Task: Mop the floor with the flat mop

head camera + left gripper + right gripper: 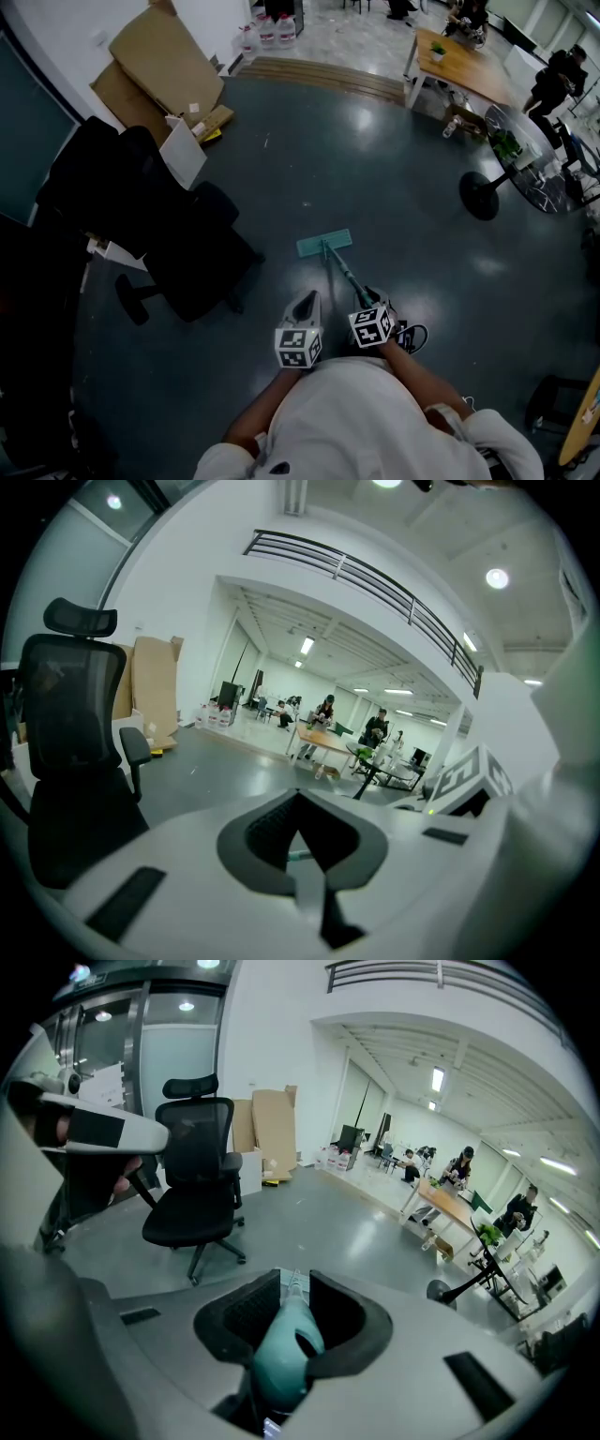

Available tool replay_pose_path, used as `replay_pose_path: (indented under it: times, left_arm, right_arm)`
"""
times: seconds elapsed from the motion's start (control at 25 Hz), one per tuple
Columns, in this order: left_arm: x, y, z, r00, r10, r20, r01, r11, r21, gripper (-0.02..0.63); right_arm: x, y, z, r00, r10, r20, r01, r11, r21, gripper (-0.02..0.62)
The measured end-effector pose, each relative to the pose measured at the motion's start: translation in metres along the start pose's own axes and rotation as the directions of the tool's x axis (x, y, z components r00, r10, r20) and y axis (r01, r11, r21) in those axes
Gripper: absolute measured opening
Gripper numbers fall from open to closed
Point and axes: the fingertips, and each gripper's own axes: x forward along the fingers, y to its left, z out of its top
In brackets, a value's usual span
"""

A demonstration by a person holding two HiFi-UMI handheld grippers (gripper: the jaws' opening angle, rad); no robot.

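The flat mop's teal head (pixel 324 243) lies flat on the dark grey floor (pixel 375 169) just ahead of me. Its thin handle (pixel 342 269) runs back to my right gripper (pixel 369 301), which is shut on the handle's thick teal grip (pixel 284 1349); in the right gripper view (pixel 293 1280) the grip fills the space between the jaws. My left gripper (pixel 306 303) hangs beside it to the left, apart from the mop. In the left gripper view (pixel 298 805) its fingertips meet and hold nothing.
A black office chair (pixel 178 246) stands close on the left, with cardboard sheets (pixel 161 64) against the wall behind it. A round table base (pixel 480 195) and a wooden table (pixel 467 67) are at the right, with seated people beyond. Water bottles (pixel 267 32) stand past a low ramp (pixel 319 77).
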Motion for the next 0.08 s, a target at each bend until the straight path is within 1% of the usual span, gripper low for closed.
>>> replay_pose_path:
  times: [0.08]
  left_arm:
    - [0.0007, -0.0001, 0.0, 1.0, 0.0, 0.002, 0.0, 1.0, 0.005, 0.006]
  right_arm:
    - [0.0007, -0.0001, 0.0001, 1.0, -0.002, 0.003, 0.002, 1.0, 0.0, 0.103]
